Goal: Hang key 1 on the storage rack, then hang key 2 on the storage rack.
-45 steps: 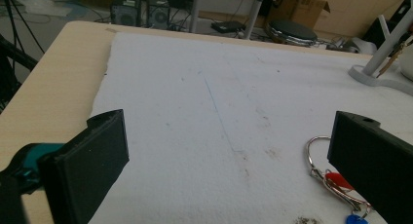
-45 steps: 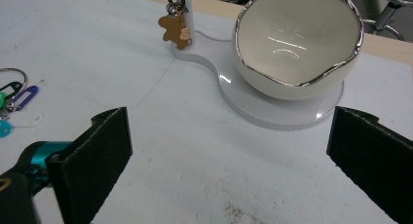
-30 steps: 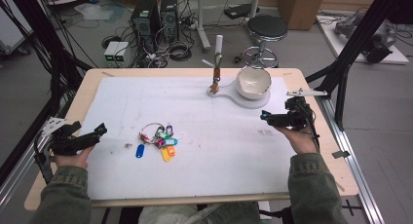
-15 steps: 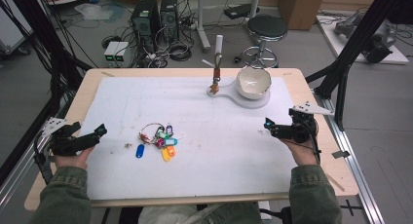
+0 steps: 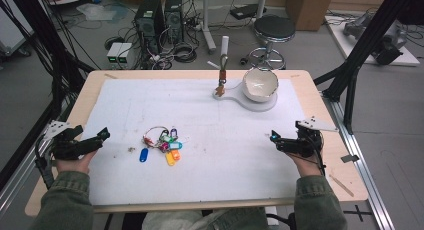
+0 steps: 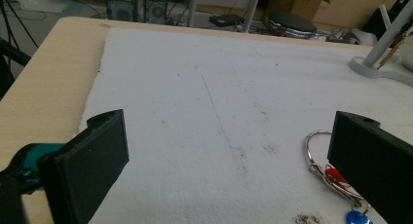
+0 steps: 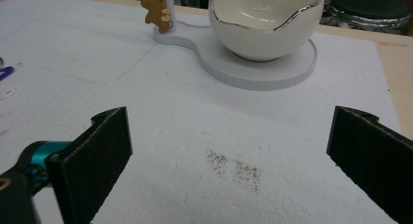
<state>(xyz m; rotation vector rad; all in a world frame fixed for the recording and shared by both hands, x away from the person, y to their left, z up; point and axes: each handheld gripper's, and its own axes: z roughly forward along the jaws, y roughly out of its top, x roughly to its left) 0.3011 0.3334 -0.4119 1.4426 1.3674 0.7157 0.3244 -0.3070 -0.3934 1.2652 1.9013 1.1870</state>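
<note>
Two grippers rested released: left gripper beside the keys, right gripper below the bowl. Approaching the key ring squarely seemed wisest.

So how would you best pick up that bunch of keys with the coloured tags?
Probably by the wire ring at the top of the key bunch, not the loose flat tags. The ring lies flat on the white mat, so come straight down and close one jaw inside the loop. The left gripper is nearest, with its jaws open wide.
</note>
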